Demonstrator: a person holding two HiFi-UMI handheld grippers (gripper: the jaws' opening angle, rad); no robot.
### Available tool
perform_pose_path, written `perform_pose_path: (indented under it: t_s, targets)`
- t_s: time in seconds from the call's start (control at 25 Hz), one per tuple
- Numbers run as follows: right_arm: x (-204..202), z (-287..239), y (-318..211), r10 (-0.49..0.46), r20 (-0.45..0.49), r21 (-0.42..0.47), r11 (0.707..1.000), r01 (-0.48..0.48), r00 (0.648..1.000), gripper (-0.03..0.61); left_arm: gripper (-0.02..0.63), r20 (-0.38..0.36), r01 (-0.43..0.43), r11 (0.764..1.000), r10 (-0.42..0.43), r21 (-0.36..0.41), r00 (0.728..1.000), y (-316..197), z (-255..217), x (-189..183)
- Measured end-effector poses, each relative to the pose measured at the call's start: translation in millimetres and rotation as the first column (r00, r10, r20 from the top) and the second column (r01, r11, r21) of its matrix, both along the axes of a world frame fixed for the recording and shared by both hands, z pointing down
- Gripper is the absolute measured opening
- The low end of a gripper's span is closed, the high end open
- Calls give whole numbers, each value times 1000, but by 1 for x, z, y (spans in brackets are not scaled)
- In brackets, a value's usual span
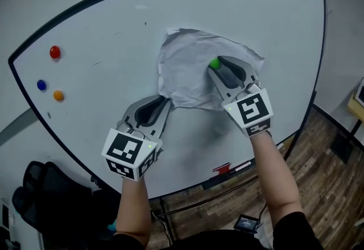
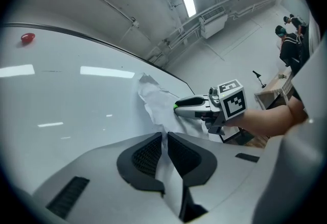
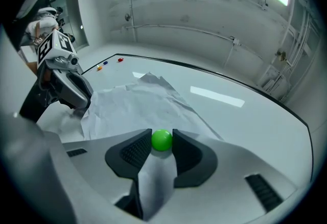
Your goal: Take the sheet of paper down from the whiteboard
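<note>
A crumpled white sheet of paper (image 1: 190, 75) (image 3: 133, 108) hangs on the whiteboard (image 1: 102, 44), pinned by a green ball magnet (image 1: 214, 63) (image 3: 162, 140) near its right side. My right gripper (image 1: 219, 66) (image 3: 162, 136) is shut on that magnet, one pad against each side of it. My left gripper (image 1: 164, 102) (image 2: 164, 137) is at the sheet's lower left corner, its jaws nearly together with the paper's edge (image 2: 153, 103) pinched between them. The left gripper view shows the right gripper (image 2: 180, 105) lying against the paper.
Red (image 1: 54, 52), blue (image 1: 41, 85) and orange (image 1: 58, 95) magnets sit on the board's left part. A red marker (image 1: 223, 168) lies on the tray along the lower edge. A black chair (image 1: 40, 189) stands at the lower left, on a wooden floor (image 1: 330, 186).
</note>
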State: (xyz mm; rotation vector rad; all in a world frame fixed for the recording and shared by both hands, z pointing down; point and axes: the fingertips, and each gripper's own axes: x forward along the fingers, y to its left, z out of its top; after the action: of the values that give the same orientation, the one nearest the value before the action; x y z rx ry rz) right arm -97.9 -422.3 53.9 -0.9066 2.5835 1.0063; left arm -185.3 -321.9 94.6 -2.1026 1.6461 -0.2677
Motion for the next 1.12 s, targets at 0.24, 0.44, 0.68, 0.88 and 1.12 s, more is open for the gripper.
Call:
perform_pose_path:
  t_s: [0.24,0.44,0.68,0.88,1.12]
  targets:
    - [0,-1,0,-13,2,11,1000,13,1000,132,31,-27,14,1000,-14,15,1000,-2,-1,-3]
    - [0,-1,-1,-29,6,0,1000,29,1000,132,102,-64,-8,1000,8,9,998,-4,4,-1]
    - [0,-1,-1,-35,2,-2,999,35,999,133,125,-52,21,1000,-21,13,998,-10,1,1]
    - [-1,-1,-1,-38,1,-2,999,38,999,133,43,-39,73,997,-72,36,997,-12,-3,-4]
    - [0,-1,-1,-20,-7,5,1000,20,1000,132,25,-51,55,998,-54,20,997,-10,0,-5]
